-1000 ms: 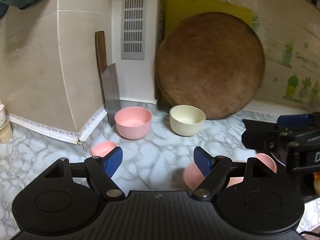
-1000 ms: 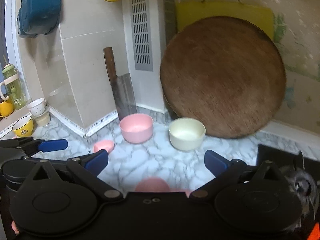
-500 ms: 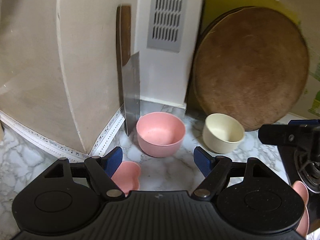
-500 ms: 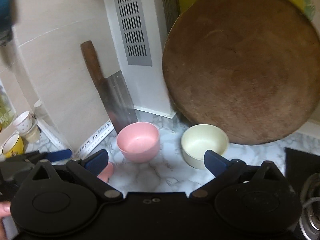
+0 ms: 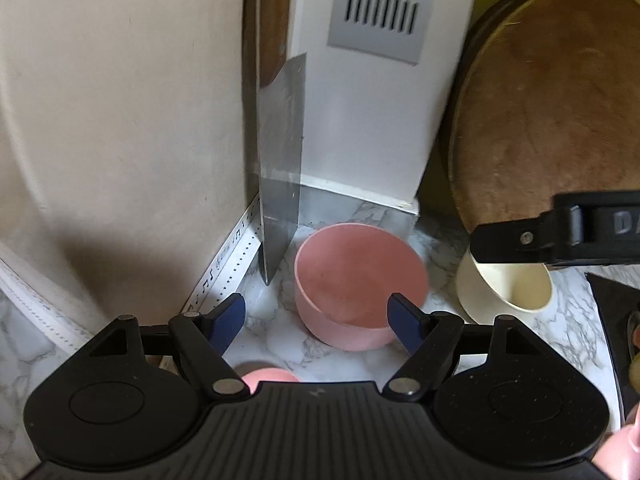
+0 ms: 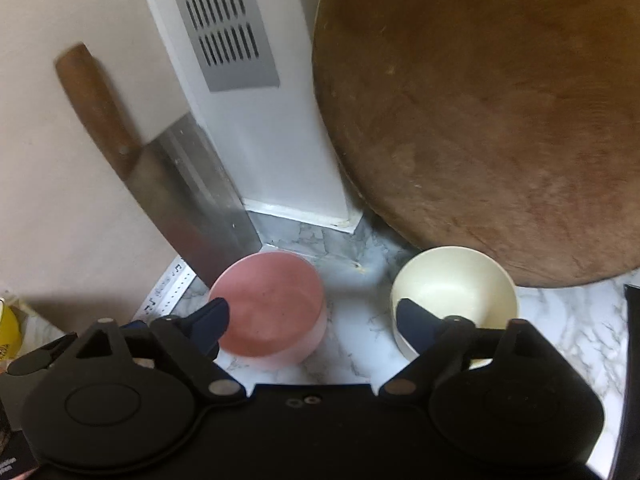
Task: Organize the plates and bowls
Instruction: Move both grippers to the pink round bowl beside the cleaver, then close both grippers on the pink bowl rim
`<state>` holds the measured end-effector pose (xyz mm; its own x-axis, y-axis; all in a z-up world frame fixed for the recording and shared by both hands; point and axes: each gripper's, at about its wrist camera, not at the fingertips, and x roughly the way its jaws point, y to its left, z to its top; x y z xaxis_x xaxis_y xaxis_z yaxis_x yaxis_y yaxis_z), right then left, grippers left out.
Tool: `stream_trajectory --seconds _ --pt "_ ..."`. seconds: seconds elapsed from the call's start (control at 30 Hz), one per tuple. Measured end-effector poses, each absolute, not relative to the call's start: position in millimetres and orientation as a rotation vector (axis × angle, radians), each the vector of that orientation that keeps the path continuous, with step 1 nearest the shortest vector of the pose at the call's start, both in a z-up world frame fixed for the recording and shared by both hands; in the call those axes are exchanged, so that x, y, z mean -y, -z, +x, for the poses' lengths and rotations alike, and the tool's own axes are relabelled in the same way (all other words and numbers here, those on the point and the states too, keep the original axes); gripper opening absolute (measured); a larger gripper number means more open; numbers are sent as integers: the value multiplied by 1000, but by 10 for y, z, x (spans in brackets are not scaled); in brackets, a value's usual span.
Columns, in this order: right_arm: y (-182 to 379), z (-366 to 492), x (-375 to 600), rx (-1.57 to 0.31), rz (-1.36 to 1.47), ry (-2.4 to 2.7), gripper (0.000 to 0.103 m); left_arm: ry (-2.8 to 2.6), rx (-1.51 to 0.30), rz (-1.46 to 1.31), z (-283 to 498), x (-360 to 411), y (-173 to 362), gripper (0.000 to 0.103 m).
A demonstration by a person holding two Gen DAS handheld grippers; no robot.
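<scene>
Bowls stand on the marble table (image 5: 352, 364): the pink bowl (image 5: 360, 284) sits just ahead of the left hand-held gripper (image 5: 318, 320), whose fingers are spread wide and empty. The right hand-held gripper (image 6: 310, 320), equally wide and empty, hovers near the cream bowl (image 6: 454, 288). Behind lean a cleaver (image 6: 188, 196) and a round wooden board (image 6: 492, 112).

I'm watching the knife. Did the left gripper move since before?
Yes. The left gripper has moved forward toward the cleaver and pink bowl, which look bigger and closer now.
</scene>
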<state>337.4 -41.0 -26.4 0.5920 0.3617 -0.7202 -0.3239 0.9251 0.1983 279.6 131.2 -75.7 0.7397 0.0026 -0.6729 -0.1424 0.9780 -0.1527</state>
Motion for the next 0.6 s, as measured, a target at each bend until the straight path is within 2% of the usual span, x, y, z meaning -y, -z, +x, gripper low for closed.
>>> stream_trajectory --seconds 0.13,0.23,0.3,0.4,0.6 --pt "404 3554 301 -878 45 -391 77 -67 -752 -229 2909 -1366 842 78" --pt "516 3693 252 -909 39 -382 68 -58 -770 -255 2992 -1401 904 78" --pt "580 3779 233 -931 45 -387 57 -60 -780 -263 3041 -1419 946 76" --pt "648 3846 202 -946 31 -384 50 -53 -778 -257 3084 -1400 972 76" --pt "786 3963 160 -989 37 -393 33 -48 -798 -273 3196 -1407 1061 56"
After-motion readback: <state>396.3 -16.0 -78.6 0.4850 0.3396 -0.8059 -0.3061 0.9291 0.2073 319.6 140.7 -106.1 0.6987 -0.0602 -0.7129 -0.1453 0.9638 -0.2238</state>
